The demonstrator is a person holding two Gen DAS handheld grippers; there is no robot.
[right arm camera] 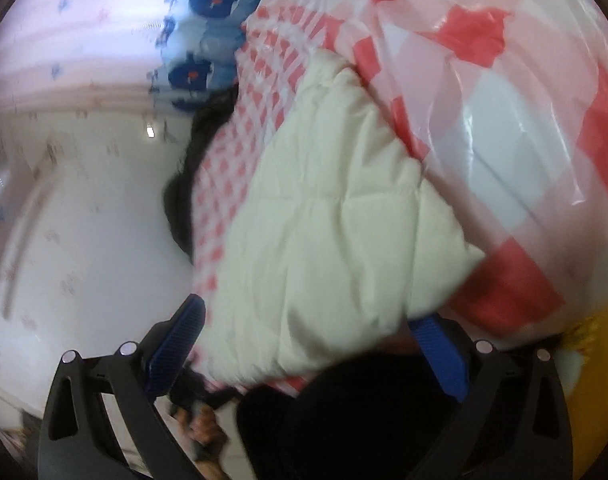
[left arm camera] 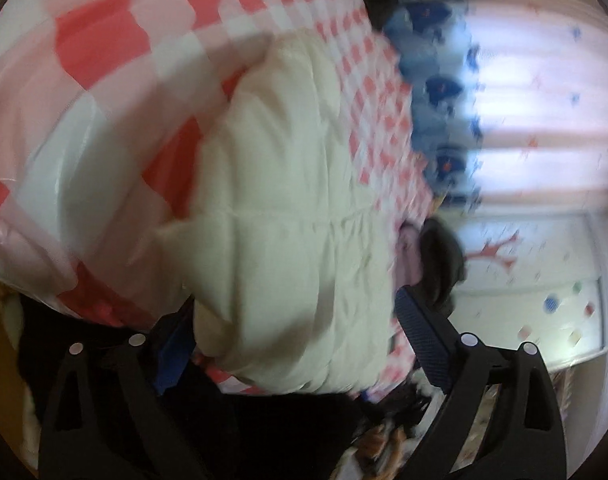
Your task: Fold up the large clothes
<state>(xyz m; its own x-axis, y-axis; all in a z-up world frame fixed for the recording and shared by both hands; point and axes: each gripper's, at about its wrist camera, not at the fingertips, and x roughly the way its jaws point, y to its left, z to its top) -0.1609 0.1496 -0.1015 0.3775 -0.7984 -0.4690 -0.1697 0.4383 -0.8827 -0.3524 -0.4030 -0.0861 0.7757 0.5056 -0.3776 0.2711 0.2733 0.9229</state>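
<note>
The cream padded jacket (left arm camera: 288,232) lies folded at the near edge of the checked plastic cover (left arm camera: 104,40), between my spread left gripper (left arm camera: 288,344) and right gripper (right arm camera: 311,344); closing now risks pinching slick cover, dragging the stack crooked.

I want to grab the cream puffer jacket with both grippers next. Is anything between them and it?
Nothing visible. The cream puffer jacket lies on the red-checked plastic sheet, its near edge right ahead of the open left gripper and open right gripper.
</note>
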